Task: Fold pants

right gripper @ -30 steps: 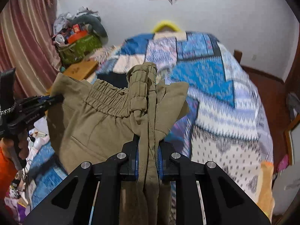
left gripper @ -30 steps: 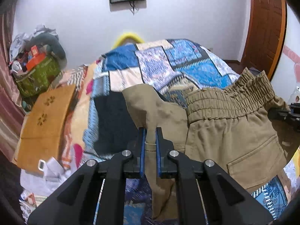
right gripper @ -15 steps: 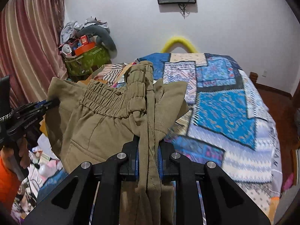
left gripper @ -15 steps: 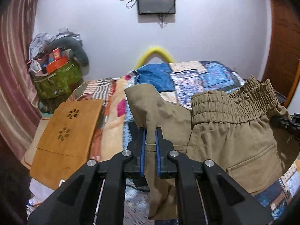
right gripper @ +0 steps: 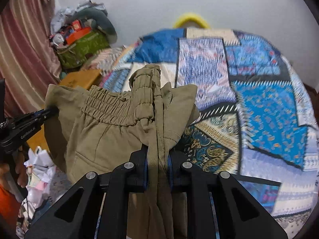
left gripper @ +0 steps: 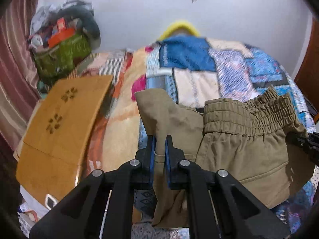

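Khaki pants (left gripper: 243, 151) with a gathered elastic waistband hang in the air between my two grippers, above the near edge of the bed. My left gripper (left gripper: 160, 149) is shut on one corner of the waist. My right gripper (right gripper: 157, 155) is shut on the bunched opposite end of the waistband (right gripper: 147, 91). The pants (right gripper: 95, 139) hang below both grippers; the legs are out of view. The left gripper also shows at the left edge of the right wrist view (right gripper: 49, 112), and the right gripper at the right edge of the left wrist view (left gripper: 299, 142).
A bed with a blue patchwork quilt (right gripper: 259, 99) lies ahead. A wooden board (left gripper: 59, 127) sits on its left side. A green bag piled with clutter (left gripper: 61, 53) stands by the curtain (left gripper: 12, 75). Paper litter (right gripper: 39, 169) lies on the floor.
Both grippers first tilted up toward the wall, then tilted back down and moved toward the bed, still holding the pants stretched between them. The grips have not changed.
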The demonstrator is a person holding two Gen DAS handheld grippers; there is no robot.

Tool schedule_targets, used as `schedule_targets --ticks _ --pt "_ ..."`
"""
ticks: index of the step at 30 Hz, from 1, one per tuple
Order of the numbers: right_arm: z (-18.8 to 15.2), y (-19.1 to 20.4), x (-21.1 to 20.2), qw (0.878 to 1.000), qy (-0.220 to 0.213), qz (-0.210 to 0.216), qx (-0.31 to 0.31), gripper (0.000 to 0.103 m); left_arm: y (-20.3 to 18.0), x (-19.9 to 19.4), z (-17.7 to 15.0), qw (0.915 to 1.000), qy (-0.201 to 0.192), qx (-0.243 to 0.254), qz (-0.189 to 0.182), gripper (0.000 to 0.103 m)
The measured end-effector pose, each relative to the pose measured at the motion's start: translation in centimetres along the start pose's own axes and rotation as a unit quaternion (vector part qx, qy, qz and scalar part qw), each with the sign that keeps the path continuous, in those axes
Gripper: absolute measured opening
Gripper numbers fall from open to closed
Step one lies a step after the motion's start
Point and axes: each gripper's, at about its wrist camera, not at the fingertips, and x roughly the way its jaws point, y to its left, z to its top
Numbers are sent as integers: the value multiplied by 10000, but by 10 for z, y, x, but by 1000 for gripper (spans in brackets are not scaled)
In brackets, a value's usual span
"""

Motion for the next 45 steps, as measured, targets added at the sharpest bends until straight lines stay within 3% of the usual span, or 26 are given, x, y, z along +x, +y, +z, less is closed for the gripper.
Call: schedule_targets --ticks 4,7,10,13,17,22,28,30,35,37,42,43,45 --pt "-10 -1 30 9995 281 -173 -36 16 10 47 -10 9990 433 -12 63 11" --pt "-15 -2 39 9973 466 -516 -239 24 19 67 -21 9977 604 18 315 22" --pt "-18 -8 29 9957 402 -822 -173 41 23 68 -29 9964 558 145 627 29" --pt "-25 -9 3 9968 142 -781 -138 43 23 50 -35 9969 482 285 555 37" --pt "-30 -2 -37 9963 -206 -800 -224 43 18 -5 -35 9989 167 374 249 43" --pt "-31 27 -112 9926 -834 -739 -486 43 6 -115 -33 9958 -757 487 144 48" --pt "-43 69 -213 9803 -1739 -568 -750 46 -8 -256 -46 9817 -1778 613 -288 51" --pt "-53 82 -251 9744 -2098 -406 -702 57 -14 -304 -59 9740 -2129 674 -382 52" --pt "-96 112 -330 9498 -3043 -346 -637 67 -22 -387 -95 9586 -2713 639 -590 54" --pt "-111 121 -352 9429 -3256 -329 -621 71 -24 -415 -113 9509 -2979 606 -576 59" --pt "-150 140 -396 9229 -3802 -289 -529 100 -24 -463 -156 9326 -3530 444 -601 77" --pt "-156 142 -401 9194 -3884 -360 -508 103 -24 -468 -162 9308 -3579 454 -586 79" --pt "-164 146 -403 9151 -3974 -472 -490 103 -26 -480 -174 9278 -3643 489 -640 94"
